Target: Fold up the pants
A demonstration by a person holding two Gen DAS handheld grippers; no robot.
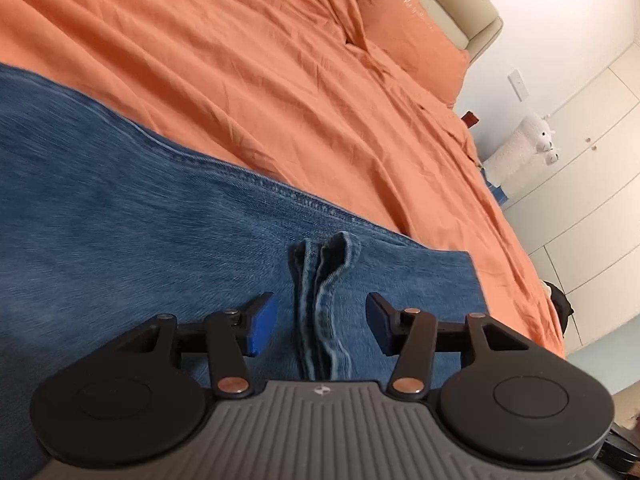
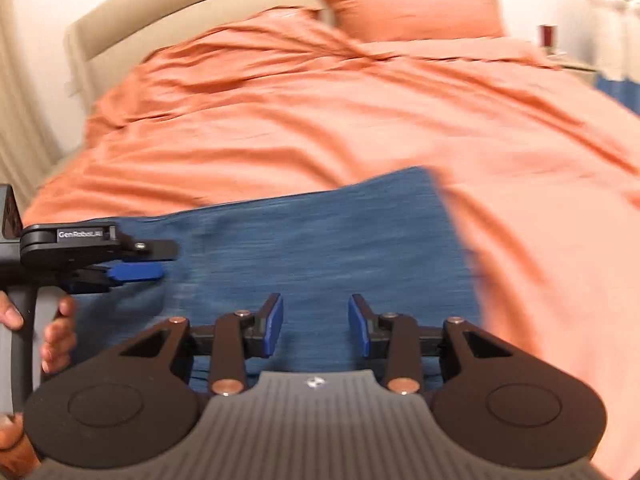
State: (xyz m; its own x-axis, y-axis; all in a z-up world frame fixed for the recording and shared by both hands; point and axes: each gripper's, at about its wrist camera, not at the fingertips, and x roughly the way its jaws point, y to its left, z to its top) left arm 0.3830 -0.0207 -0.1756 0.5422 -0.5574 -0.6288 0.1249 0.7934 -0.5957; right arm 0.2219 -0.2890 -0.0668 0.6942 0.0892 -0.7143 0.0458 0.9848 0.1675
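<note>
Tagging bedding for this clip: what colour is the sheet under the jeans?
Plain orange sheet, clearest in the left wrist view.

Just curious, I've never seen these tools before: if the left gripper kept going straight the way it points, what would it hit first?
Most likely the jeans: the left gripper tilts down with jaws open around a bunched denim ridge, without pressing it. Depth is hard to judge.

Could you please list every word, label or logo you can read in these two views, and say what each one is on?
"GenRobot.AI", slightly blurred: white print on the black body of the left gripper, seen in the right wrist view.
Pale flower emblem with lettering on the orange pillow: too small to read.
Small white logo mark on each gripper's grey housing: no readable text.
</note>
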